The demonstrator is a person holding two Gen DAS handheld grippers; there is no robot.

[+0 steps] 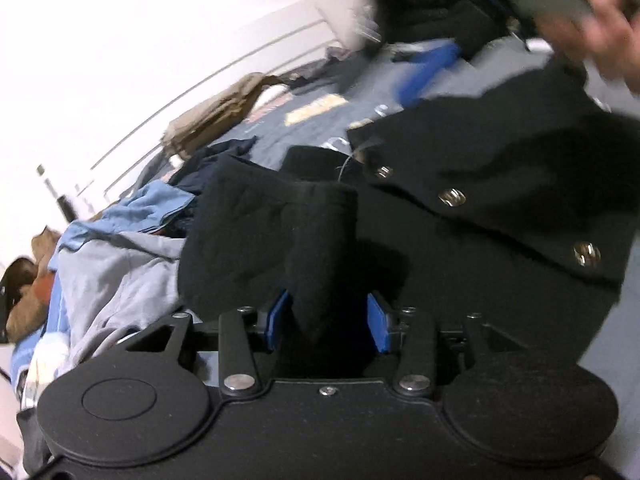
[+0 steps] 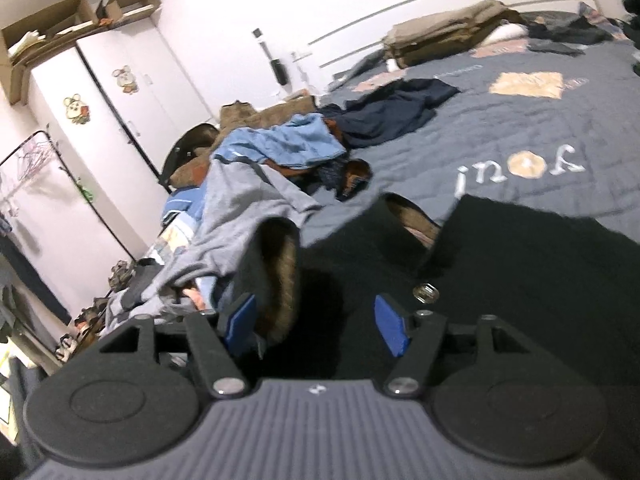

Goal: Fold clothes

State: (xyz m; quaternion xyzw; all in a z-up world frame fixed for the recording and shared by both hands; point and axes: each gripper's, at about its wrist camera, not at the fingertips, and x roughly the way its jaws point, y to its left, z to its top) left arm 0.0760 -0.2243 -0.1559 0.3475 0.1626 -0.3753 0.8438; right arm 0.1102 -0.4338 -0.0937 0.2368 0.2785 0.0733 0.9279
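A black jacket [image 1: 500, 208] with metal snaps [image 1: 452, 197] lies spread on the bed. One rolled black part of it, which looks like a sleeve [image 1: 320, 240], runs between the blue pads [image 1: 378, 328] of my left gripper [image 1: 328, 322]. The jaws stand a little apart from the cloth, so the gripper is open. In the right wrist view the same black jacket [image 2: 520, 272] lies under my right gripper [image 2: 316, 322]. That gripper is open wide, with a brown fur trim [image 2: 282, 276] by its left pad [image 2: 240, 320] and a snap [image 2: 426, 292] near the right one.
A heap of clothes lies to the left: a grey garment [image 2: 240, 208], a light blue one [image 2: 288, 140] and a navy one [image 2: 392, 112]. Folded beige cloth [image 2: 448, 32] rests at the far side of the grey-blue quilt [image 2: 520, 128]. A white wardrobe [image 2: 120, 100] stands beyond. A blurred hand [image 1: 608, 20] shows at top right.
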